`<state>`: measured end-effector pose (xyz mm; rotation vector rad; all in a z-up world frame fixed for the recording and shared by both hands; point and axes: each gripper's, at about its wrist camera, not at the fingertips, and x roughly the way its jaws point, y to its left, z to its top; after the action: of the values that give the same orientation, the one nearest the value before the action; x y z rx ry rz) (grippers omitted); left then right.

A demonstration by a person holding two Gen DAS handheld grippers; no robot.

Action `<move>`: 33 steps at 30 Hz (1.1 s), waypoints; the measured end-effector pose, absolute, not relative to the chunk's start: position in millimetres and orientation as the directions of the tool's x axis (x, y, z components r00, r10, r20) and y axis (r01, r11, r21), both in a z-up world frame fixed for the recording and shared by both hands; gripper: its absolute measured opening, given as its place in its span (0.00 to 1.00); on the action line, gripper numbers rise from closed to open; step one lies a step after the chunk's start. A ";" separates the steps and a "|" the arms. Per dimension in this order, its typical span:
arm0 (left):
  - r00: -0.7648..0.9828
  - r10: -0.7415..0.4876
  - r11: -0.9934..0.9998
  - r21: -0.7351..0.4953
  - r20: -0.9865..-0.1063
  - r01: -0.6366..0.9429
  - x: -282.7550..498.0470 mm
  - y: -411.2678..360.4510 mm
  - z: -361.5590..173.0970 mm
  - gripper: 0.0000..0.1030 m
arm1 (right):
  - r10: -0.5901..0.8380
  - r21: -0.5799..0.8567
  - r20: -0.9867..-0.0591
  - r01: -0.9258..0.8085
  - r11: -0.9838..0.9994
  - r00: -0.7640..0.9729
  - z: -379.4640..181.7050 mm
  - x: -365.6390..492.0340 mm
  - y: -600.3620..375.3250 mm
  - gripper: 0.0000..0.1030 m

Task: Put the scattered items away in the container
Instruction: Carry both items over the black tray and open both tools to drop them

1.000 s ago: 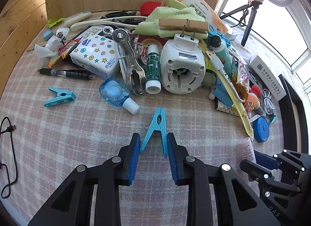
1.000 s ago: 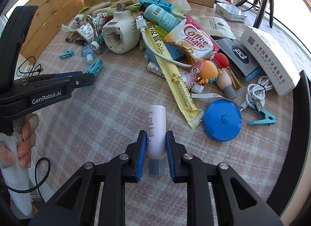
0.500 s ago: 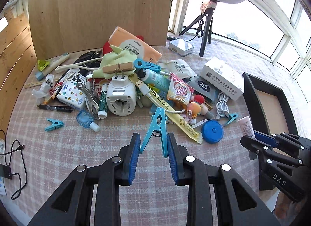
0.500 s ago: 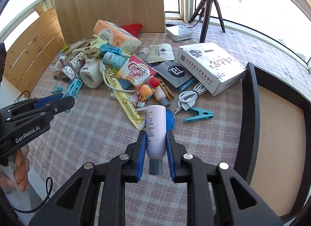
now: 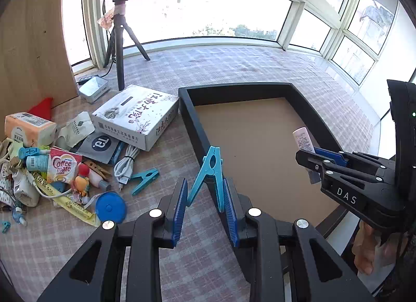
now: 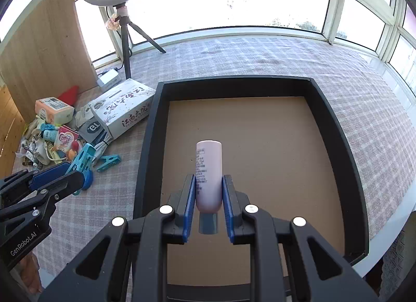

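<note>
Both grippers carry an item at the black tray.

The right gripper is clamped on a pale pink tube, cap end back between the fingers, held over the brown floor of the black-walled tray; in the left wrist view the same tube shows above the tray's right part. The left gripper pinches the two handle ends of a light blue clothespin, which hangs over the tray's left wall. Left of the tray on the checked tablecloth lie a second blue clothespin, a blue round tape measure, a coiled white cable and a Coffee mate sachet. Farther back, a white printed box sits just beside the tray's far-left corner, and beyond it stands a ring-light tripod.
</note>
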<state>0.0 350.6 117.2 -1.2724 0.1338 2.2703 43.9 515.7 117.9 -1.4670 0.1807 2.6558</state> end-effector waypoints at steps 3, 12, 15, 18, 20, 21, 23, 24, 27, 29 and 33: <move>-0.384 0.426 -0.817 -0.166 -0.819 -0.552 6.3 393.0 117.4 0.26 | 0.074 0.036 -0.850 -0.198 -0.980 -0.522 115.3 48.9 548.1 0.20; -0.303 0.434 -0.738 -0.141 -0.849 -0.660 21.5 465.7 103.7 0.32 | 0.122 0.027 -0.857 -0.280 -0.959 -0.501 105.7 55.1 601.0 0.20; -0.305 0.432 -0.735 -0.136 -0.849 -0.664 23.2 468.0 103.2 0.41 | 0.125 0.033 -0.850 -0.289 -0.957 -0.511 107.5 55.4 603.0 0.40; -0.315 0.430 -0.750 -0.140 -0.846 -0.647 16.9 456.6 108.3 0.41 | 0.122 0.045 -0.840 -0.292 -0.955 -0.529 113.8 53.7 597.0 0.43; -0.330 0.422 -0.767 -0.138 -0.844 -0.627 7.3 444.7 111.7 0.41 | 0.107 0.063 -0.836 -0.288 -0.955 -0.538 119.1 49.9 589.3 0.43; -0.339 0.416 -0.775 -0.134 -0.844 -0.617 1.0 438.2 112.4 0.41 | 0.099 0.071 -0.834 -0.284 -0.956 -0.543 121.6 47.5 584.0 0.43; -0.360 0.401 -0.797 -0.127 -0.843 -0.591 -12.7 420.2 115.8 0.41 | 0.084 0.076 -0.830 -0.261 -0.962 -0.552 126.3 38.7 571.3 0.43; -0.373 0.392 -0.808 -0.121 -0.841 -0.576 -19.9 409.6 117.9 0.41 | 0.076 0.076 -0.828 -0.245 -0.966 -0.556 128.5 33.7 563.6 0.43; -0.405 0.359 -0.842 -0.105 -0.841 -0.528 -41.4 373.2 123.2 0.41 | 0.045 0.085 -0.823 -0.201 -0.976 -0.566 132.8 18.8 535.9 0.43; -0.423 0.338 -0.863 -0.097 -0.841 -0.497 -54.3 347.8 127.1 0.41 | 0.027 0.087 -0.822 -0.172 -0.981 -0.569 134.7 8.8 515.5 0.43; -0.463 0.294 -0.892 -0.065 -0.836 -0.448 -79.1 301.0 133.6 0.41 | -0.033 0.117 -0.818 -0.109 -0.987 -0.574 137.5 -12.8 474.3 0.43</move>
<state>-79.1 301.0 133.6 -1.3015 0.2269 2.3579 -12.8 474.3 137.5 -1.4288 0.2390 2.7394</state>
